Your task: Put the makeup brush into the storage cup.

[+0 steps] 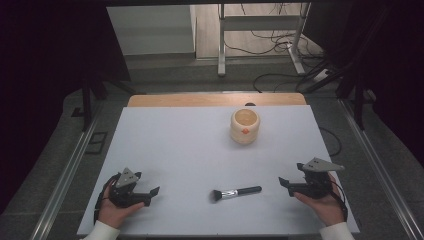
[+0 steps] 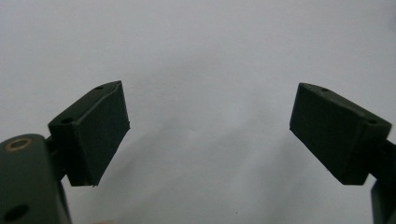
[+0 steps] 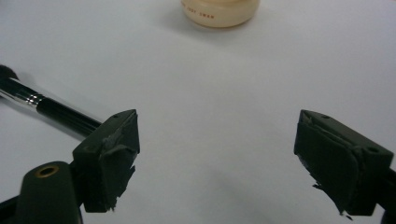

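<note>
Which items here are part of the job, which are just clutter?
In play: makeup brush, nearest the right claw; cream cup, open top, upright; left claw, open.
Lying about: cables on the floor; metal stand behind the table.

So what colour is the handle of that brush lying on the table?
Black, with a shiny silver band next to the dark bristles. The brush shows best in the high view.

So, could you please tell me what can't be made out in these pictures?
- Cup: right gripper view, top cut off by the frame edge; its red print is too blurred to read.
- Brush: right gripper view, handle end hidden behind the right gripper's jaw.
- Cup's inside: high view, too small to tell any contents.
</note>
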`<state>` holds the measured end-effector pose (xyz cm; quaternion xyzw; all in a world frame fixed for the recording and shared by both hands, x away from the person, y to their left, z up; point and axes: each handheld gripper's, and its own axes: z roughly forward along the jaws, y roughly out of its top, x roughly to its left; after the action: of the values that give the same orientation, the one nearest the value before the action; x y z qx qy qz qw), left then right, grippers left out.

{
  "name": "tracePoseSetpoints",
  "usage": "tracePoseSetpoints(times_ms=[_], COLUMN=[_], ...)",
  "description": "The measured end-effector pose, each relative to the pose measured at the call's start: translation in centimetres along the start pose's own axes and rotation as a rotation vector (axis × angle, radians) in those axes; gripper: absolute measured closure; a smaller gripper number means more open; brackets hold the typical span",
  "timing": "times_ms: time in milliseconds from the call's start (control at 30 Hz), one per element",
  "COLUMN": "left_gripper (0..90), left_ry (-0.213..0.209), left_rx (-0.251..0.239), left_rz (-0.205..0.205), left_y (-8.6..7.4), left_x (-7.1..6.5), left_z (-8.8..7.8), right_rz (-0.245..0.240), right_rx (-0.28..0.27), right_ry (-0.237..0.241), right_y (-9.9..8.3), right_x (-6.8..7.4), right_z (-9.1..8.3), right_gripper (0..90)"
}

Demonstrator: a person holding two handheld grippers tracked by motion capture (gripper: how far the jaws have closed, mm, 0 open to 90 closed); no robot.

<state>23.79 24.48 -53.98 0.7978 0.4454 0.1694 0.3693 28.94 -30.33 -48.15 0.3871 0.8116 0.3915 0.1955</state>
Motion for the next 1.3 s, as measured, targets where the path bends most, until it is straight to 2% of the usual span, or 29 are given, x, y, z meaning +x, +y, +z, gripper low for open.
tracePoseSetpoints(times_ms=[67,133,467,1000,1300], left_gripper=[12.7,12.7,12.9,12.9,12.9], left_ry=[-0.001,-0.002,-0.002,-0.005,-0.008], left_rx=[0.002,0.003,-0.002,-0.003,-0.006], left_rz=[0.002,0.005,0.000,0.004,0.004], left_y=[0.0,0.0,0.1,0.2,0.2], left_x=[0.0,0.0,-0.1,-0.3,-0.4], left_z=[0.0,0.0,0.0,0.0,0.0], right_rz=[0.000,-0.033,-0.107,-0.178,-0.200], right_rx=[0.001,0.020,0.032,0.055,0.069], right_ry=[0.007,0.012,0.051,0.104,0.129], right_y=[0.1,0.5,2.4,4.2,4.8], right_x=[0.0,0.1,0.6,1.8,2.3], right_z=[0.0,0.2,0.1,0.6,0.8], right_gripper=[15.3,15.4,17.3,17.1,17.3])
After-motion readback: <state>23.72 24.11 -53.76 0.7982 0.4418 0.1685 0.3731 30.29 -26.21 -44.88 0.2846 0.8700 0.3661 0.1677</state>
